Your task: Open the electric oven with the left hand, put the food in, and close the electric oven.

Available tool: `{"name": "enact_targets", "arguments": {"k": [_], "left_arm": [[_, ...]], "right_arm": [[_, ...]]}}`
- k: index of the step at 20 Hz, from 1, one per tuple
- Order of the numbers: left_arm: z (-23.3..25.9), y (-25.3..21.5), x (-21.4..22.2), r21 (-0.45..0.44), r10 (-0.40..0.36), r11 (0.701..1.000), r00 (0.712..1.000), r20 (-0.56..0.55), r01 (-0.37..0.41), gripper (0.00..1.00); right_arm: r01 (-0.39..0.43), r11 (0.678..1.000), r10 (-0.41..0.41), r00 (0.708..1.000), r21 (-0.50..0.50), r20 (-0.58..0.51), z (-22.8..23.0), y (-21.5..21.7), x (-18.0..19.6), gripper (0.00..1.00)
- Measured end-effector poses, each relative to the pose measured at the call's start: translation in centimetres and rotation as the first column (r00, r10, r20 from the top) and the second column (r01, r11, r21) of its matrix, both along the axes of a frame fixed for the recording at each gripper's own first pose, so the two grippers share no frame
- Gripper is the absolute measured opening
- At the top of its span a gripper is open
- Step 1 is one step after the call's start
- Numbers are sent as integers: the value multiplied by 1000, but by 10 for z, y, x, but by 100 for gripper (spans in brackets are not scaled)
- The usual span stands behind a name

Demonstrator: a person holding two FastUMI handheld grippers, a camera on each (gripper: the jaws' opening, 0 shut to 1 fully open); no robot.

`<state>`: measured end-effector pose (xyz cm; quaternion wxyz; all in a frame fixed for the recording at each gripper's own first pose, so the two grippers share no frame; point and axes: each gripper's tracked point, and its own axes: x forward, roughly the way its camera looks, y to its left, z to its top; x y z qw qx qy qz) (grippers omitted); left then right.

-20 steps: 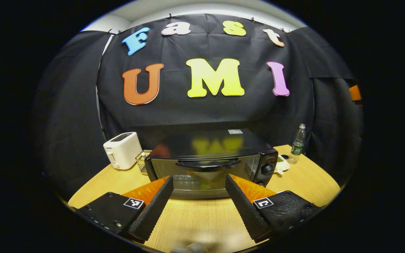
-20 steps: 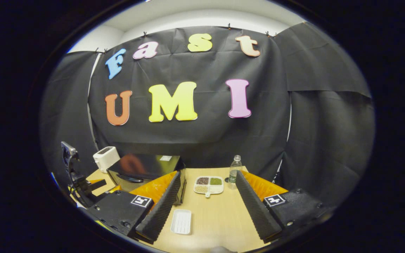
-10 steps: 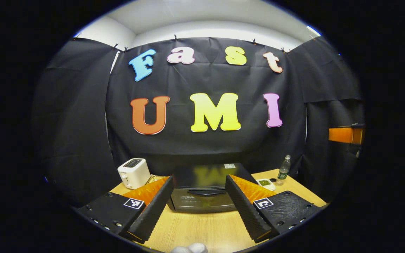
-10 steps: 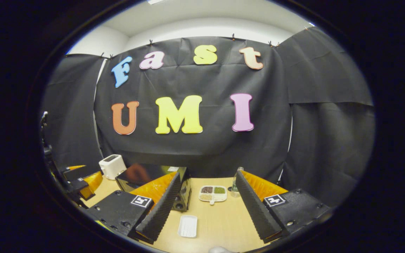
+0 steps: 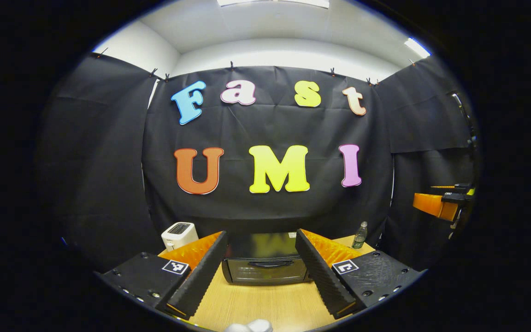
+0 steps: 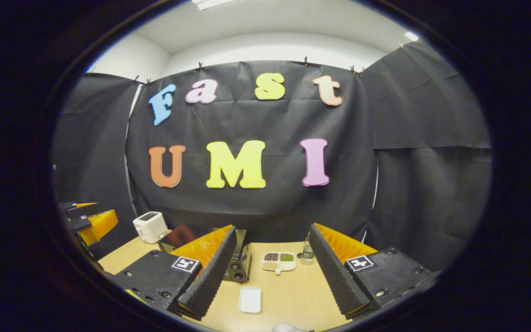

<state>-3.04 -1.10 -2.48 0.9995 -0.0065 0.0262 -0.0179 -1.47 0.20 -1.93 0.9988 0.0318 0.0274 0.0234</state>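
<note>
The black electric oven (image 5: 263, 269) stands on the wooden table (image 5: 270, 304) with its door shut and its handle (image 5: 270, 264) facing me. My left gripper (image 5: 260, 235) is open and empty, well back from the oven and lined up with it. In the right gripper view the oven (image 6: 241, 263) is partly hidden behind one finger. A white divided dish (image 6: 278, 261) with dark, green and pale food lies right of the oven. My right gripper (image 6: 272, 228) hangs open and empty, back from the table. The left gripper (image 6: 92, 222) shows at the far left there.
A white toaster (image 5: 179, 234) stands left of the oven, and a clear bottle (image 5: 360, 235) stands at its right, behind the dish. A small white rectangular tray (image 6: 250, 299) lies near the table's front. The right gripper (image 5: 438, 205) hovers at the right edge.
Both grippers have drawn back and risen from the table, so the oven, dish and tray look smaller and lower. The oven door stayed shut and both grippers stayed open.
</note>
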Motion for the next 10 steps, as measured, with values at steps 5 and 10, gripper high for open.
{"name": "enact_targets", "arguments": {"k": [5,10], "left_arm": [[9,3,-12,7,0,1000,1000,10,0,97],[20,12,-18,-3,12,1000,1000,29,-12,89]], "right_arm": [[10,1000,-9,1000,-14,14,8,1,-12,91],[8,1000,-8,1000,-9,6,7,6,-20,91]]}}
